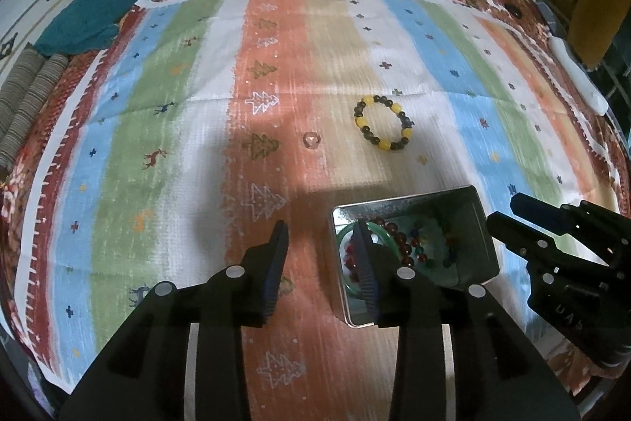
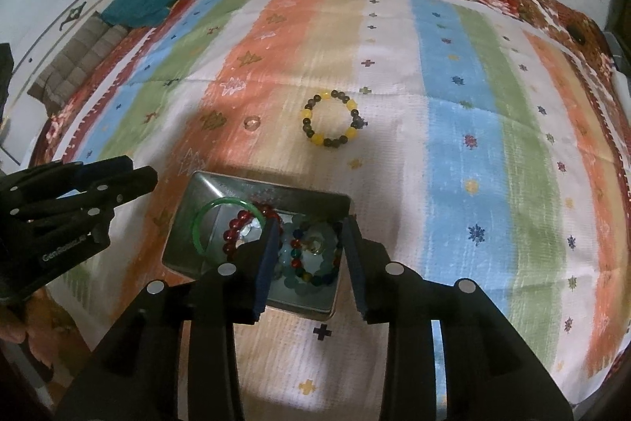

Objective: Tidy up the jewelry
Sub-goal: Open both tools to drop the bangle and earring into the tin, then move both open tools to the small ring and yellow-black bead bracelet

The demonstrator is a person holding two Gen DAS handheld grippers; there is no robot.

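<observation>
While the metal tin already holds several bracelets, the yellow and dark bead bracelet lies flat on the striped cloth beyond the tin, and we judge our right gripper nearer than the left gripper. Both are partly open, holding nothing.

Left gripper lower centre, jaws apart and empty, metal tin of bracelets right, beaded bracelet above, right gripper at right edge
</observation>
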